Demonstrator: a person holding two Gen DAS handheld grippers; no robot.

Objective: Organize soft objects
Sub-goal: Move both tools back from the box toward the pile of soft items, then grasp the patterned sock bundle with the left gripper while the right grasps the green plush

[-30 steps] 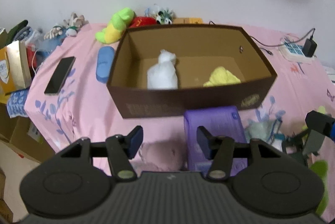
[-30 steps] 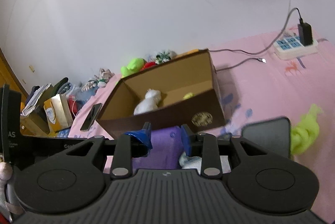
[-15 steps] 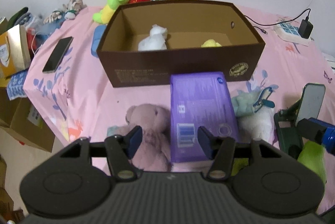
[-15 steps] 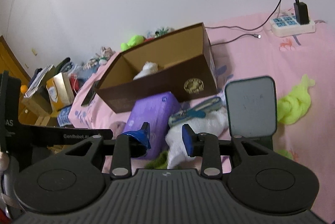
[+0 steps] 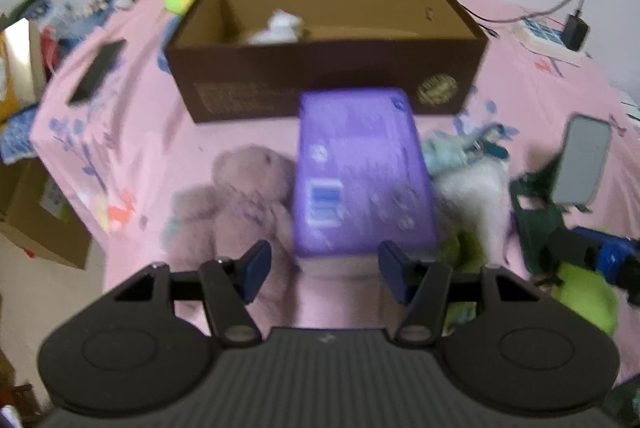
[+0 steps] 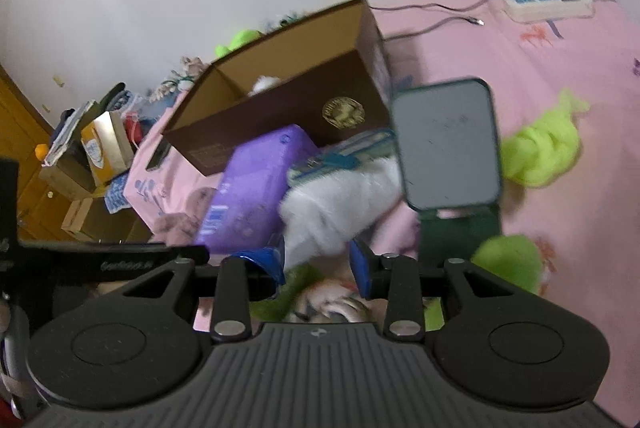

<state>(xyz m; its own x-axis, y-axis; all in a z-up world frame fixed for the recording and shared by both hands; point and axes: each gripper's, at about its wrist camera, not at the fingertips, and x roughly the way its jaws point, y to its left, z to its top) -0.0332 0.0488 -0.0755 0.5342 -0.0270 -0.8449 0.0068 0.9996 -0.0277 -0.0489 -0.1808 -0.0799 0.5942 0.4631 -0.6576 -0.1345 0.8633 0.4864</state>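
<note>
A pink bedspread (image 5: 132, 148) under a plain white wall carries the clutter. Straight ahead of the left tongs (image 5: 322, 266) lies a purple pack (image 5: 360, 172), with a pink plush bear (image 5: 240, 196) just to its left and the open brown box (image 5: 328, 76) beyond it, a white soft toy (image 5: 276, 28) already inside. The left tongs stand open with nothing between the pads. The right tongs (image 6: 318, 266) are opening, empty too, with a white fluffy toy (image 6: 340, 204) just ahead of them and green plush (image 6: 512, 260) off to their right beside a phone on its stand (image 6: 446, 144).

The step in hand looks like a reach for the next soft thing. To do it well, each pair of tongs should likely come down over one toy's bulk, pads either side of a thick part such as the bear's body, and close only once fabric fills the gap. The stiff purple pack crowds both toys, so approaching from the outer sides would avoid nudging it.
</note>
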